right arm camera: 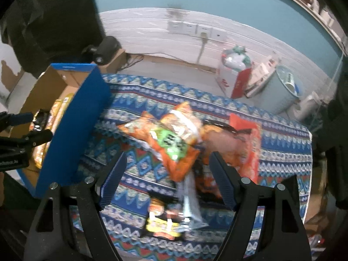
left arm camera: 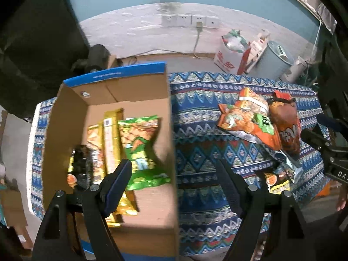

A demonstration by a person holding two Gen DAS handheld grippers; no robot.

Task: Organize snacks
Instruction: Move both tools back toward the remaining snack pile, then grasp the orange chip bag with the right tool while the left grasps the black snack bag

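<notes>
Crinkly foil makes the orange snack bag (right arm camera: 174, 143) on the patterned bench (right arm camera: 282, 152) look light, soft and slippery, best pinched at its flat sealed edge by the wide, empty right hand-held gripper (right arm camera: 168, 179) above it.

Dim, bluish indoor light; both fisheye views bend at dark edges, with motion blur throughout.
</notes>
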